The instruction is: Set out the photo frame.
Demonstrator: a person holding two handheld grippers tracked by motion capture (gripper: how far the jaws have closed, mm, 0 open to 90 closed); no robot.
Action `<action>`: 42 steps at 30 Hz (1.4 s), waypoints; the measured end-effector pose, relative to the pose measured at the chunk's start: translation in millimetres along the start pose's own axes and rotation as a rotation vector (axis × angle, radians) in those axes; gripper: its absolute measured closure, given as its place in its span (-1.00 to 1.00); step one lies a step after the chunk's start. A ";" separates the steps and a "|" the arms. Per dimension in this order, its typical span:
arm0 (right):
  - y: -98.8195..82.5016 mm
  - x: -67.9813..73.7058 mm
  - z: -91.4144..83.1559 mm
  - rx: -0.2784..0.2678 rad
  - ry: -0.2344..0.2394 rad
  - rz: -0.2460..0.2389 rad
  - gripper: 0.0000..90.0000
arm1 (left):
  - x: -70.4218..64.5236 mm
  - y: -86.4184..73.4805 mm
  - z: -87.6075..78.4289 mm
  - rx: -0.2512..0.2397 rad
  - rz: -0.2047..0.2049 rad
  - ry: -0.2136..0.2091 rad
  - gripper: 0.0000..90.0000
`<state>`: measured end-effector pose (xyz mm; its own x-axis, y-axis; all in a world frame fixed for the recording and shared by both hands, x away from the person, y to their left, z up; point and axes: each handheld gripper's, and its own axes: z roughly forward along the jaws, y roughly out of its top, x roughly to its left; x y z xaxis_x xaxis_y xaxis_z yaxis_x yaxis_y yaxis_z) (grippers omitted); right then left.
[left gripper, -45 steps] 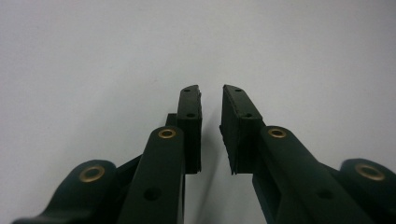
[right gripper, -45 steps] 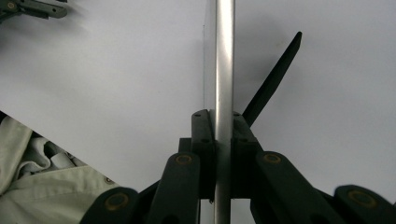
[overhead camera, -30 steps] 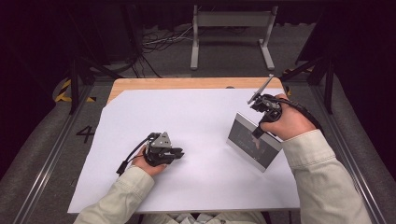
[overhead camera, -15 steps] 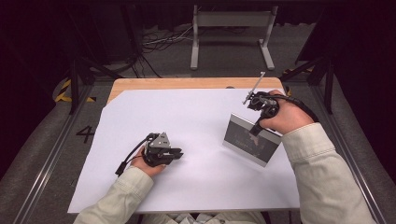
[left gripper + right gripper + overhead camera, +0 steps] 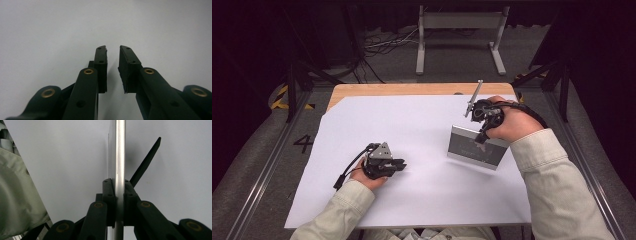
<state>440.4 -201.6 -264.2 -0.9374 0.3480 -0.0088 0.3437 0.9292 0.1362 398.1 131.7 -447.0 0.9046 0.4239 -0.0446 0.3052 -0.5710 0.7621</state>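
Right hand-held gripper [image 5: 119, 195] pinched a silver frame [image 5: 474, 147] upright at the bench's [image 5: 422, 200] 3 o'clock; left hand-held gripper [image 5: 113, 51] rested slightly spread.

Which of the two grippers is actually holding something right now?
The right gripper, on the far right of the white sheet. Its jaws are clamped on the edge of a silver picture frame, held upright. The left gripper rests with jaws slightly apart, nothing between them.

I read this as a lab recording rig, not a home or shop. Black curtains all round, aluminium rail frame [image 5: 267, 165] along the floor, loose cables [image 5: 387, 45] behind the table's far edge, a metal stand [image 5: 459, 35], white sheet [image 5: 412, 150] over the wooden table [image 5: 412, 89].
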 end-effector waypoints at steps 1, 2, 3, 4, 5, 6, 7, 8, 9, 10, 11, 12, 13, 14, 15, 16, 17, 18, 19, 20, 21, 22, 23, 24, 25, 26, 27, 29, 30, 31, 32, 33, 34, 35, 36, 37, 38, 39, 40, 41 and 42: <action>1.1 0.6 0.4 0.001 0.000 -0.011 0.86 | -0.1 -0.5 -0.3 0.000 0.000 0.002 0.72; 2.3 1.0 0.7 0.003 0.001 -0.026 0.86 | -0.4 -1.0 -0.7 0.001 -0.001 0.002 0.72; 3.4 1.6 1.3 0.003 0.000 -0.042 0.86 | -0.4 -1.5 -1.2 0.002 -0.001 0.003 0.72; 4.6 2.2 1.8 0.003 0.000 -0.057 0.86 | -0.9 -2.3 -1.8 0.001 -0.006 0.003 0.72; 6.3 2.9 2.5 0.002 -0.002 -0.071 0.86 | -0.9 -2.9 -2.6 0.001 -0.007 0.008 0.72; 7.9 3.6 3.1 0.004 -0.001 -0.083 0.86 | -0.8 -3.6 -3.1 -0.002 -0.008 0.008 0.71; 9.6 4.2 3.6 0.004 0.001 -0.093 0.86 | -0.7 -4.2 -3.9 -0.001 -0.009 0.008 0.72; 11.3 4.9 3.9 0.007 0.002 -0.099 0.86 | -0.5 -4.6 -4.5 -0.001 -0.009 0.012 0.72; 12.6 5.0 4.3 0.003 0.000 -0.109 0.86 | -0.3 -5.3 -5.2 -0.002 -0.009 0.012 0.71; 14.9 6.0 4.5 0.007 0.007 -0.116 0.86 | -0.7 -6.1 -5.7 -0.005 -0.015 0.014 0.71; 17.3 7.0 4.8 0.005 0.010 -0.121 0.86 | -0.7 -6.6 -6.2 -0.003 -0.016 0.016 0.71; 19.7 7.7 5.1 0.005 0.014 -0.133 0.86 | -0.4 -7.0 -6.5 -0.001 -0.013 0.018 0.71; 21.5 8.6 5.2 0.006 0.017 -0.143 0.86 | -0.5 -7.5 -6.9 -0.001 -0.016 0.018 0.71; 24.6 9.9 5.6 0.001 0.020 -0.160 0.86 | -0.5 -8.0 -7.2 -0.002 -0.017 0.019 0.71; 27.1 10.9 6.2 -0.002 0.025 -0.171 0.86 | -0.6 -8.3 -7.5 -0.002 -0.019 0.018 0.71; 29.6 11.7 6.0 0.002 0.028 -0.182 0.86 | -0.4 -8.6 -7.9 -0.002 -0.017 0.020 0.71; 31.7 12.7 6.6 -0.004 0.028 -0.189 0.86 | -0.4 -8.9 -8.2 -0.002 -0.018 0.020 0.71; 33.9 12.7 7.0 -0.004 0.032 -0.211 0.86 | -0.4 -9.0 -8.3 -0.003 -0.021 0.020 0.71; 35.1 13.6 7.8 -0.008 0.039 -0.213 0.86 | -0.3 -9.2 -8.4 -0.004 -0.021 0.021 0.71; 36.9 14.5 8.4 -0.005 0.044 -0.219 0.86 | -0.3 -9.3 -8.5 -0.003 -0.023 0.021 0.71; 38.6 15.1 9.4 -0.007 0.050 -0.234 0.86 | -0.4 -9.4 -8.5 -0.003 -0.024 0.020 0.71; 40.8 16.2 10.7 -0.001 0.055 -0.248 0.86 | -0.4 -9.4 -8.4 -0.003 -0.023 0.019 0.71; 41.8 16.5 11.5 -0.002 0.056 -0.257 0.86 | -0.4 -9.3 -8.2 -0.003 -0.021 0.018 0.71; 43.3 16.9 12.8 0.001 0.060 -0.270 0.86 | -0.4 -9.3 -8.2 -0.003 -0.020 0.018 0.71; 43.9 17.7 13.5 0.003 0.063 -0.268 0.86 | -0.4 -9.3 -8.2 -0.003 -0.020 0.018 0.71; 45.0 17.9 14.5 0.009 0.064 -0.279 0.86 | -0.4 -9.3 -8.2 -0.003 -0.020 0.018 0.71; 45.7 17.9 14.9 0.014 0.065 -0.284 0.86 | -0.4 -9.3 -8.2 -0.004 -0.021 0.017 0.71; 46.8 17.9 16.5 0.017 0.069 -0.284 0.86 | -0.3 -9.3 -8.1 -0.004 -0.021 0.017 0.71; 47.2 17.9 16.8 0.020 0.068 -0.285 0.86 | -0.2 -9.2 -8.2 0.000 -0.018 0.018 0.71; 47.5 17.8 17.3 0.021 0.072 -0.289 0.86 | -0.3 -9.2 -8.1 -0.001 -0.017 0.018 0.71; 47.9 17.8 18.2 0.022 0.077 -0.294 0.86 | -0.3 -9.2 -8.0 0.000 -0.017 0.018 0.70; 48.3 18.0 18.5 0.025 0.077 -0.299 0.86 | -0.3 -9.2 -8.0 0.001 -0.017 0.018 0.70; 48.4 18.1 19.2 0.022 0.079 -0.301 0.86 | -0.3 -9.2 -7.9 0.001 -0.017 0.018 0.70; 48.4 18.1 19.2 0.022 0.079 -0.301 0.86 | -0.3 -9.2 -7.9 0.001 -0.017 0.018 0.70; 48.7 18.3 20.0 0.021 0.080 -0.304 0.86 | -0.2 -9.2 -7.9 0.001 -0.018 0.018 0.70; 49.6 18.4 20.6 0.026 0.082 -0.310 0.86 | -0.2 -9.1 -7.9 0.001 -0.018 0.017 0.70; 50.0 18.8 21.5 0.021 0.081 -0.315 0.86 | -0.3 -9.1 -7.9 0.001 -0.018 0.017 0.70; 50.3 18.9 21.8 0.021 0.082 -0.317 0.86 | -0.3 -9.1 -7.9 0.002 -0.017 0.016 0.70; 50.8 18.9 22.3 0.021 0.085 -0.321 0.86 | -0.3 -9.1 -7.8 0.002 -0.017 0.016 0.70; 51.1 19.2 22.8 0.021 0.087 -0.324 0.86 | -0.3 -9.1 -7.8 0.002 -0.017 0.016 0.70; 51.5 19.4 23.5 0.021 0.088 -0.328 0.86 | -0.3 -9.1 -7.9 0.002 -0.017 0.016 0.70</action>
<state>441.2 -144.0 -280.6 -0.9992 0.0185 0.0365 0.0227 0.9926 0.1196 392.7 142.3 -448.9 0.8943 0.4449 -0.0471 0.3211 -0.5650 0.7600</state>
